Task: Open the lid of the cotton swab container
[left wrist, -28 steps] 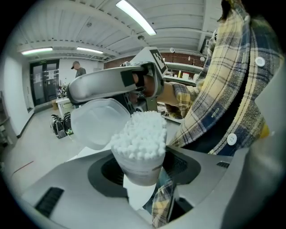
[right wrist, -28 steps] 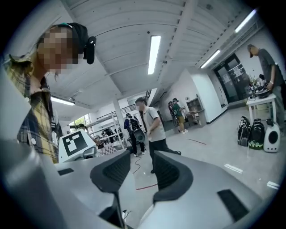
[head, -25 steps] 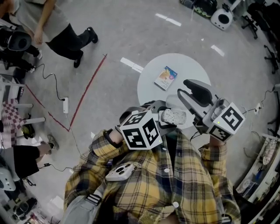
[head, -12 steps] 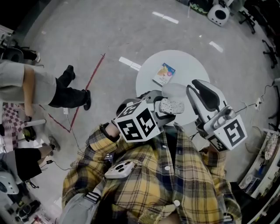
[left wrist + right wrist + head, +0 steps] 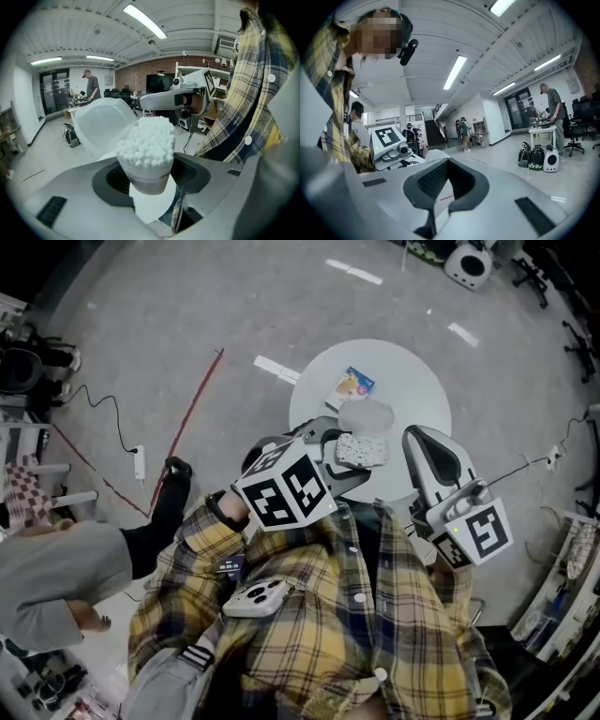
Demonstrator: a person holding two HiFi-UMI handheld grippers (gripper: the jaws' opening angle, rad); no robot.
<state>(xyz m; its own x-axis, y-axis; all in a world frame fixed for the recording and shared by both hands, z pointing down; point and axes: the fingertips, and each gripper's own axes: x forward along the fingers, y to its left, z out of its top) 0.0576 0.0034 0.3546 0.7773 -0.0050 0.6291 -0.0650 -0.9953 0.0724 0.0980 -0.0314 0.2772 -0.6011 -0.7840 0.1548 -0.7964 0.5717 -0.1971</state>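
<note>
A grey concrete floor spreads under a round white tabletop [image 5: 417, 381], where a small printed packet [image 5: 352, 384] lies. In front of the person's plaid shirt [image 5: 375, 615], the left tool [image 5: 149, 180] is clamped on the cotton swab container [image 5: 146, 166], its jaws pressing the cup's sides and holding it upright above the tabletop's near edge. The translucent lid [image 5: 101, 124] stands tipped back behind the cup, baring the packed white swab tips [image 5: 146, 140]. The right tool [image 5: 447, 171] has its jaws closed together with nothing between them, and it hangs beside the container, apart from it.
</note>
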